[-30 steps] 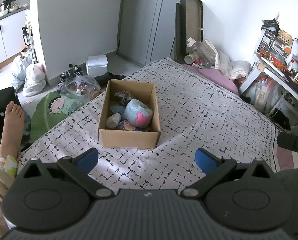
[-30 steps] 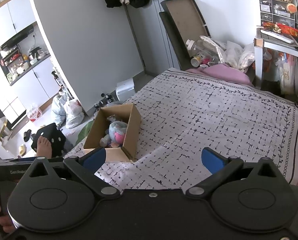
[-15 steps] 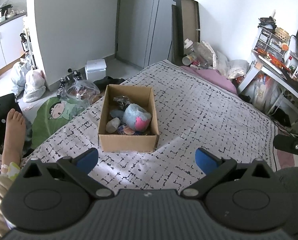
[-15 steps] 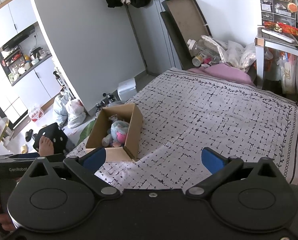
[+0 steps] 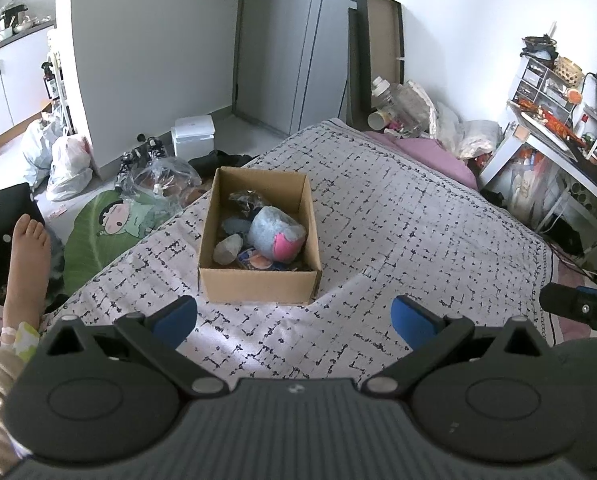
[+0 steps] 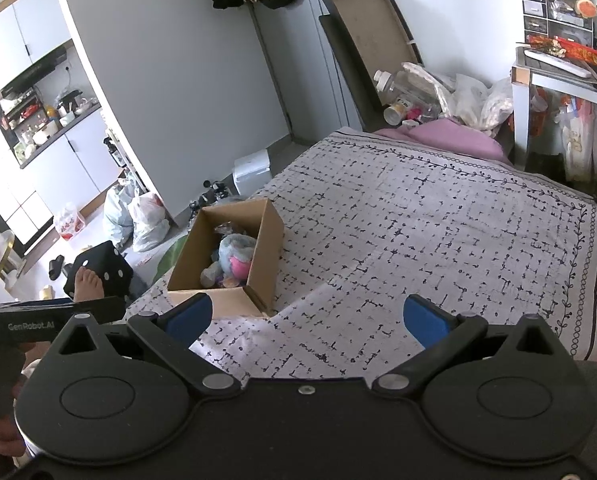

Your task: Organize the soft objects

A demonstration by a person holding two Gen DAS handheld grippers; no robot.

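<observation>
Bedroom, cluttered, with grey walls; we hold both grippers low over a bed (image 5: 398,216) covered in a white spread with black dash marks.

Item one: a cardboard box (image 5: 258,286), open-topped, standing on the spread toward the bed's left edge. We see it straight ahead from the left wrist and off to the left from the right wrist (image 6: 264,276).

Item two: a grey-blue plush toy (image 5: 272,232) with a pink patch, lying inside the box against its right wall. Also visible from the right wrist (image 6: 234,254).

Item three: smaller soft pieces packed beside the plush, among them a pale grey lump (image 5: 228,250) and a dark crinkled bundle (image 5: 246,200) at the far end. We cannot tell what each one is.

Item four: our left gripper (image 5: 294,316), blue-padded fingers spread wide, nothing between them, hovering above the spread just short of the box's near wall.

Item five: our right gripper (image 6: 306,316), fingers likewise spread wide and empty, above the spread to the right of the box.

Item six: a pink pillow (image 5: 430,152) at the head of the bed, with bags and bottles heaped beyond it.

Item seven: a bare foot (image 5: 28,248) at the left bedside, next to a green cartoon-print cushion (image 5: 110,228) on the floor.
</observation>
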